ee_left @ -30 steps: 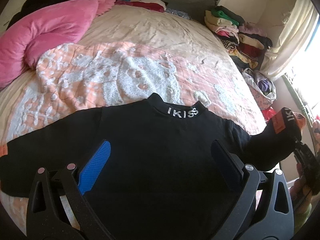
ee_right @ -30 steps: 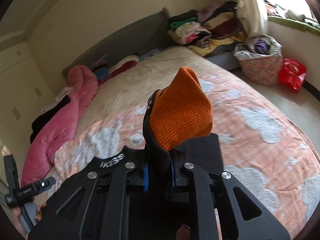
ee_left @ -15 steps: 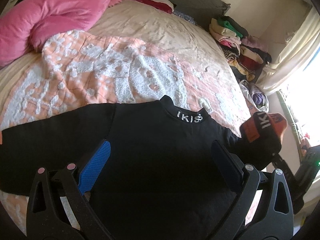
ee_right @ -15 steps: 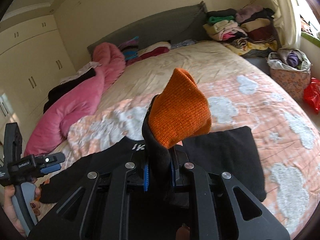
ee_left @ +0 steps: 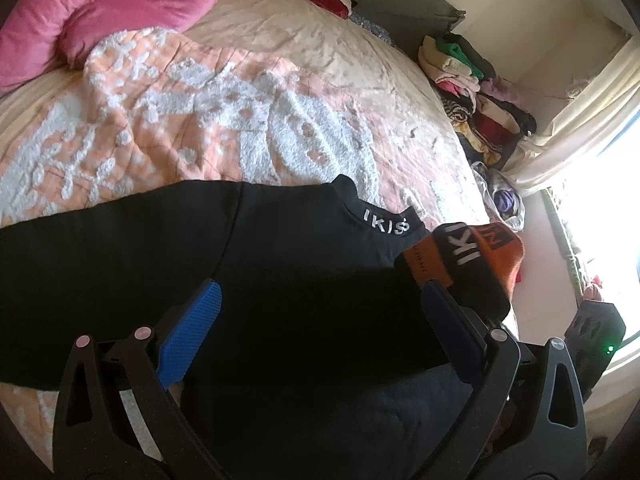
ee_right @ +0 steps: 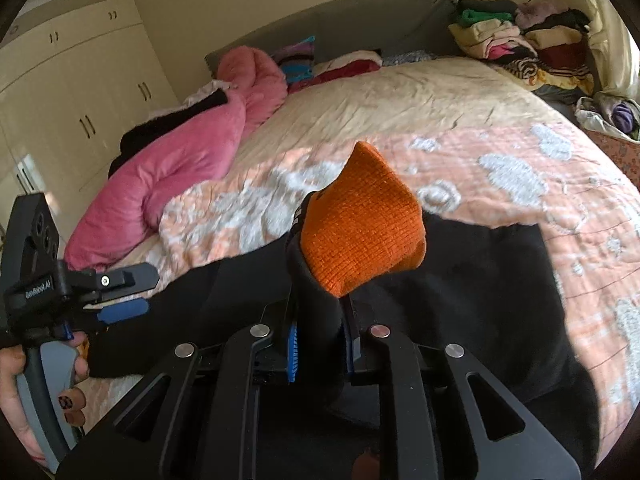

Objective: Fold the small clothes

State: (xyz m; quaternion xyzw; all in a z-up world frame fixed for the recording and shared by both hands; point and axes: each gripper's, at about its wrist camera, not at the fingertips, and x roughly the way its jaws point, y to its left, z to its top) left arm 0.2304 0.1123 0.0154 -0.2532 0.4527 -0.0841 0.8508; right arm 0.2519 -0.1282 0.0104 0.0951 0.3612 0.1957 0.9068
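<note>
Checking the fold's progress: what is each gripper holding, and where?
Right gripper, jaws opening: black sweater's sleeve, just behind the orange cuff. Left gripper: open, nothing.

Beyond the black top (ee_left: 288,280) you have open quilt (ee_left: 224,120); a pink duvet (ee_left: 100,12) blocks the left, stacked clothes (ee_left: 472,92) the right.

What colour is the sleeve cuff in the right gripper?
Orange ribbed knit cuff; clearest in the right wrist view.

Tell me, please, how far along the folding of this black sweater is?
Early. Done: the black sweater lies spread flat on the bed. In hand: the right gripper, its jaws beginning to open, carries the orange-cuffed sleeve over the body. Left: the other sleeve lies extended; the left gripper hovers open; body unfolded.
</note>
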